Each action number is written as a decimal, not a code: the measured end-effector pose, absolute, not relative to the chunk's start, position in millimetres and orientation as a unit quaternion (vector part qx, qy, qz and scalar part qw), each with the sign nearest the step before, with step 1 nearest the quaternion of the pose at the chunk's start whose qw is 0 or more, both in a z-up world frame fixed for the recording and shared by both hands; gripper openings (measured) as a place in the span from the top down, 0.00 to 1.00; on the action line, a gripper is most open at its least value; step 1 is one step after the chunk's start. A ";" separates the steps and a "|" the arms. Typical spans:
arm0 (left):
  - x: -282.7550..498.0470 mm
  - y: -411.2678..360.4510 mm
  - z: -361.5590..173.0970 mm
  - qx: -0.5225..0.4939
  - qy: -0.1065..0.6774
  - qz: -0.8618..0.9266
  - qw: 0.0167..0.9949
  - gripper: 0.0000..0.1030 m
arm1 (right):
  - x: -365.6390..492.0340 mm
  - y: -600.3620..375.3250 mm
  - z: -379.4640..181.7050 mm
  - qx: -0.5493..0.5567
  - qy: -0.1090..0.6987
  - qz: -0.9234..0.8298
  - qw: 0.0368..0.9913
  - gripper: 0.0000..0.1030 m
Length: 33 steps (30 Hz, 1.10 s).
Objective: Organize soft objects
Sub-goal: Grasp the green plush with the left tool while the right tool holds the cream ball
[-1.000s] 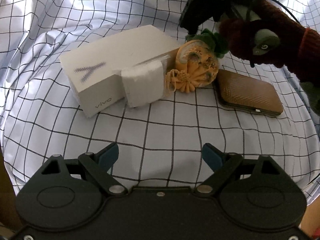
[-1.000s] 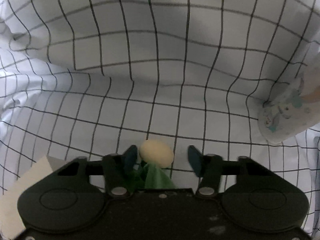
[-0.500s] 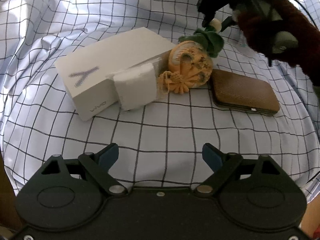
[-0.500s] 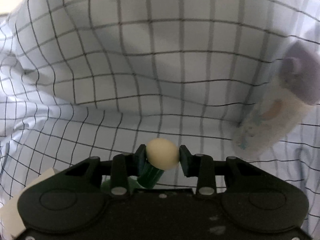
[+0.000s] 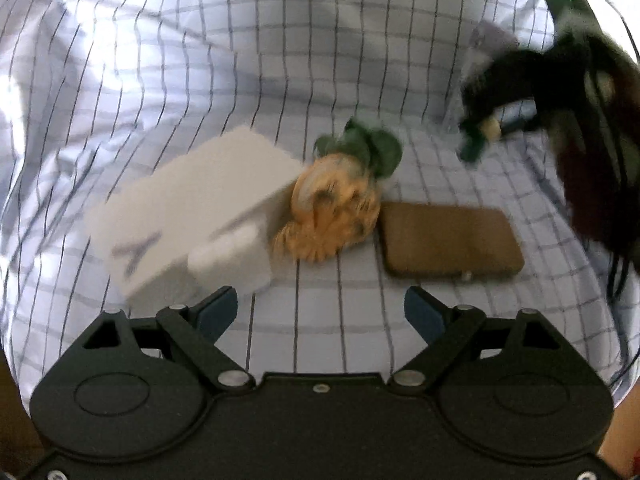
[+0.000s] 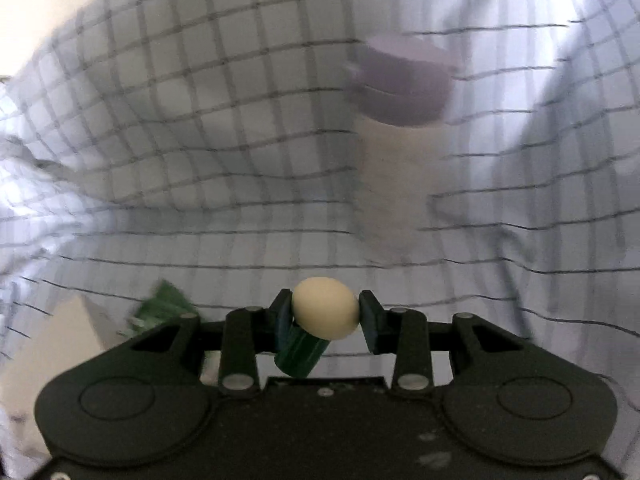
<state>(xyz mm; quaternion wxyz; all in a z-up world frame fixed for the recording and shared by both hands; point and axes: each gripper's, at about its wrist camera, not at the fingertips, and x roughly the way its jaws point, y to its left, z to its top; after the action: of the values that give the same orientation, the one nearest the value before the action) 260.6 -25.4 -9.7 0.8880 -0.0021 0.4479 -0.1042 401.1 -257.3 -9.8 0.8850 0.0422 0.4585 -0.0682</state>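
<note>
Nearest your left gripper point(image 5: 320, 312), whose jaws stand wide apart with nothing between them, the checked cloth point(image 5: 320, 344) lies bare. Just beyond it a small white block point(image 5: 230, 258) touches the white box point(image 5: 188, 216). The orange plush pineapple point(image 5: 334, 212) leans against the box's right end, and the brown case point(image 5: 448, 238) lies just right of the toy.

Everything in this view is blurred, so the box's lettering is hard to read, and the whole row now sits closer to your left gripper than it did a second ago.

Farther off toward the cloth's right edge, your right gripper point(image 6: 324, 322) is closed on a small toy with a cream ball top and green stem point(image 6: 324, 310); a second ago its jaws were still parted around it. The toy has since been lifted away from the pineapple.

Beyond it stands a pale bottle with a purple cap point(image 6: 396, 152), badly smeared, now upright and near centre in the right wrist view.
</note>
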 end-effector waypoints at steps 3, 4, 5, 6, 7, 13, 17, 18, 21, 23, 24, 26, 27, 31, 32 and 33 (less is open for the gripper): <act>280.9 -30.2 2.2 -0.001 0.440 -0.112 0.891 0.15 | 403.4 -272.9 -22.6 0.033 0.479 -0.089 0.873 0.66; 288.4 -32.8 5.9 0.001 0.439 -0.111 0.891 0.15 | 404.7 -278.2 -27.0 0.035 0.485 -0.092 0.869 0.66; 296.4 -35.1 9.0 0.001 0.438 -0.113 0.892 0.15 | 406.7 -282.7 -32.4 0.033 0.490 -0.099 0.865 0.66; 306.1 -38.4 12.2 0.000 0.438 -0.117 0.891 0.15 | 409.3 -285.5 -37.1 0.031 0.494 -0.103 0.863 0.66; 313.9 -41.3 13.5 0.002 0.441 -0.119 0.890 0.15 | 411.8 -287.9 -41.7 0.030 0.498 -0.106 0.860 0.66; 364.5 -67.2 14.9 0.011 0.454 -0.127 0.882 0.15 | 420.3 -294.7 -64.5 0.044 0.514 -0.107 0.850 0.65; 396.4 -84.3 1.5 0.022 0.473 -0.120 0.873 0.15 | 417.5 -296.7 -74.4 0.048 0.514 -0.104 0.850 0.65; 401.9 -87.6 -3.0 0.023 0.478 -0.119 0.870 0.15 | 416.1 -297.4 -76.1 0.047 0.512 -0.103 0.851 0.65; 416.7 -95.8 -18.4 0.030 0.498 -0.114 0.859 0.15 | 414.2 -303.2 -73.1 0.055 0.508 -0.098 0.854 0.65; 421.8 -100.5 -27.9 0.037 0.506 -0.109 0.855 0.15 | 409.9 -306.8 -67.8 0.061 0.503 -0.097 0.857 0.65; 424.8 -102.9 -32.0 0.044 0.510 -0.107 0.853 0.15 | 408.7 -307.6 -67.3 0.063 0.499 -0.098 0.859 0.65; 428.0 -105.8 -37.8 0.054 0.516 -0.104 0.848 0.15 | 404.7 -309.3 -62.6 0.063 0.488 -0.102 0.864 0.65; 429.6 -107.4 -42.0 0.060 0.520 -0.101 0.846 0.16 | 401.8 -311.0 -59.8 0.063 0.482 -0.105 0.868 0.65; 438.1 -112.7 -53.1 0.078 0.529 -0.093 0.840 0.28 | 391.1 -315.7 -46.8 0.065 0.461 -0.115 0.877 0.65; 439.7 -113.5 -54.5 0.078 0.530 -0.096 0.839 0.30 | 387.9 -315.6 -43.2 0.064 0.456 -0.117 0.880 0.65; 440.9 -114.4 -54.9 0.079 0.529 -0.096 0.839 0.34 | 384.0 -315.3 -40.0 0.061 0.451 -0.120 0.882 0.65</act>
<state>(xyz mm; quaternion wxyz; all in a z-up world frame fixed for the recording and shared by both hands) 440.9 -114.4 -54.9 0.8394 0.0794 0.5290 -0.0959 384.0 -315.3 -40.0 0.8821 0.0614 0.4513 -0.1198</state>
